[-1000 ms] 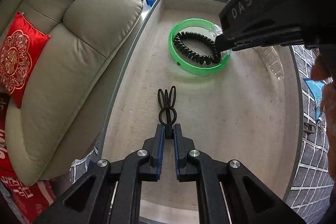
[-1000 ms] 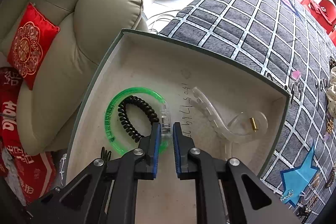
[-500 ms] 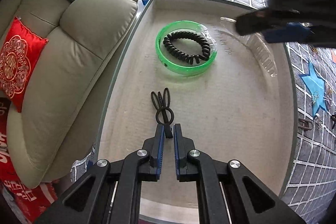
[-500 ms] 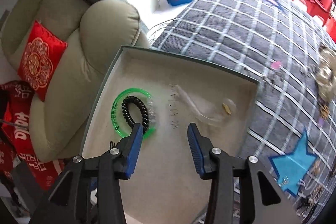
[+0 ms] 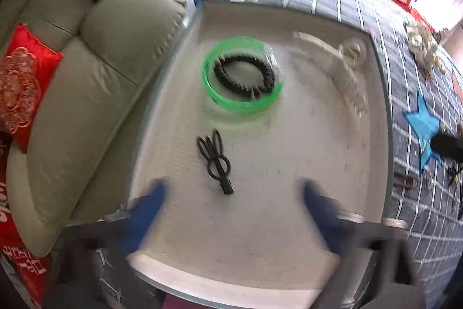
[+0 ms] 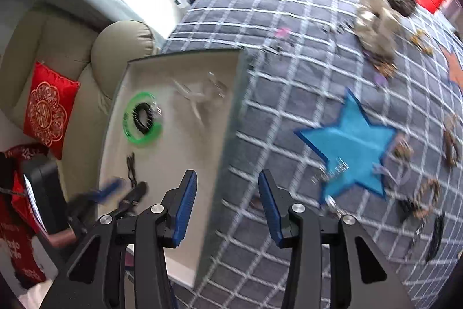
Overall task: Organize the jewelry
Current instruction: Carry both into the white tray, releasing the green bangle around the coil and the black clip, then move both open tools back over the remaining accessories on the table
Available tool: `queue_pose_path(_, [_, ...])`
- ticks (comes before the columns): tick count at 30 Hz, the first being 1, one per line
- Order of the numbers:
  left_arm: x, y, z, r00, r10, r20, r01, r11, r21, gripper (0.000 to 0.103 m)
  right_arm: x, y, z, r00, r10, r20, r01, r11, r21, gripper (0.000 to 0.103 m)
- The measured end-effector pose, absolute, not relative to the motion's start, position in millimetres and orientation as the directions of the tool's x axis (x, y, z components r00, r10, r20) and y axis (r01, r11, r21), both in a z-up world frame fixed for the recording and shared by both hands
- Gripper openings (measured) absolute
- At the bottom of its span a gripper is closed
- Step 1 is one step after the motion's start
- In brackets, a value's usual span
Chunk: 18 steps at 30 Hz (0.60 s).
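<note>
Jewelry split between two places: some in a shallow beige box (image 5: 376, 94) with a grey-green rim, the rest strewn over a grey checked blanket (image 6: 289, 83) bearing a blue star (image 6: 350, 141). Beside the box, a beige armchair (image 5: 95, 83) with a red cushion (image 5: 20, 89). Inside the box, largest first: a clear plastic comb-like hair clip (image 5: 332, 65) along the far right side; a green bangle (image 5: 240, 74) toward the far left, ringing a black coiled hair tie (image 5: 246, 74); a small black hair clip (image 5: 215, 161) lying flat and free on the box floor, nearer the camera. Left gripper (image 5: 231, 193) over the near end of the box, jaws just sprung wide apart and blurred, nothing between them but the clip's tail end, untouched. Right gripper (image 6: 228, 193) above the box's right wall, jaws parted about halfway, holding nothing. On the blanket, beyond the star, a heap of pale beads (image 6: 376, 22) and scattered small pieces, too blurred to identify.
</note>
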<state>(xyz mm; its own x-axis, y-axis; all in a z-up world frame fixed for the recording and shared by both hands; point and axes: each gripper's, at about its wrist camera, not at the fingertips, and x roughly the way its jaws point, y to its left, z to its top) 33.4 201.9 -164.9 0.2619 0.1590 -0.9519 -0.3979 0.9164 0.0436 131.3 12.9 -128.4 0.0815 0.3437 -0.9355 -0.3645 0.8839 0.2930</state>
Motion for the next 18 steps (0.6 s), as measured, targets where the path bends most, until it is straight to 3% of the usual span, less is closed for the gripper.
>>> queue_pose_path(9, [45,187,-154,0.272,0.196,-0.942,-0.360,0.929,0.090,0.101,120,-40,-131,0.098,0.321,-0.942,-0.278,0.918,0.284,0.049])
queue_pose_path(12, [50,184,-152,0.260,0.211,-0.942,-0.343,0.932,0.114,0.102,116,-59,-132,0.106,0.306,-0.946,-0.245,0.930,0.273,0.063])
queue_pose_path(18, [58,169,-146,0.248,0.190,-0.950,-0.295,0.949,0.113,0.102,109,-94,-137,0.102,0.285,-0.953,-0.173,0.948,0.265,0.073])
